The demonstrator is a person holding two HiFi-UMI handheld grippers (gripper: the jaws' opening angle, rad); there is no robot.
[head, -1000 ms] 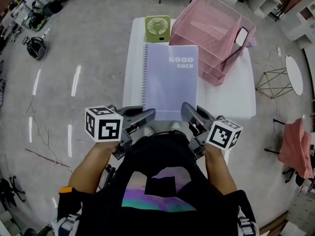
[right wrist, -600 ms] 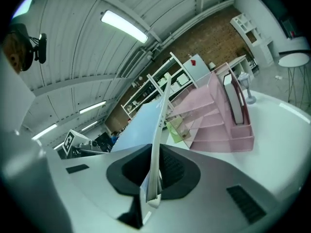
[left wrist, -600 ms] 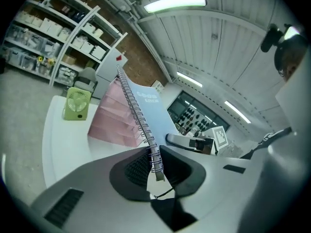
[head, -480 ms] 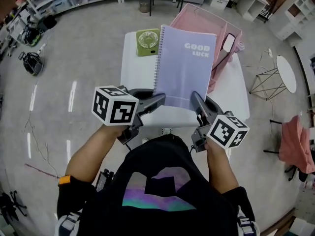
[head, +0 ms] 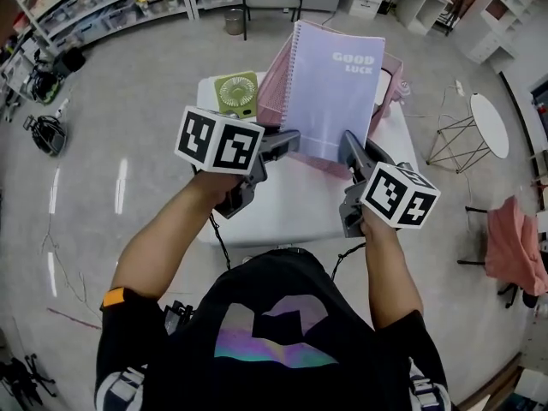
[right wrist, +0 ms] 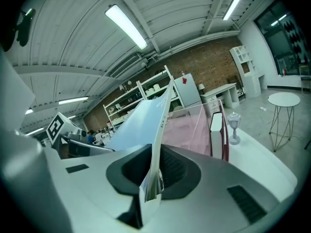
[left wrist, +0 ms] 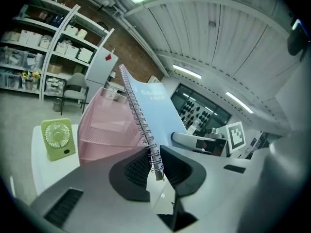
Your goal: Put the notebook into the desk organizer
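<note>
"Lilac notebook (head: pixel 334 92) — where is it now?"

"Raised off the white desk (head: pixel 282 212), where it lay flat a second ago. I hold it nearly upright over the pink mesh desk organizer (head: pixel 272 80). My left gripper (head: pixel 288 141) has its jaws clamped on the spiral-bound corner; my right gripper (head: pixel 348 142) has its jaws clamped on the other bottom corner."

"So what's left?"

"I judge the lift is done — lowering it into a slot remains, with the green fan (head: pixel 236 92) just beside the organizer."
</note>
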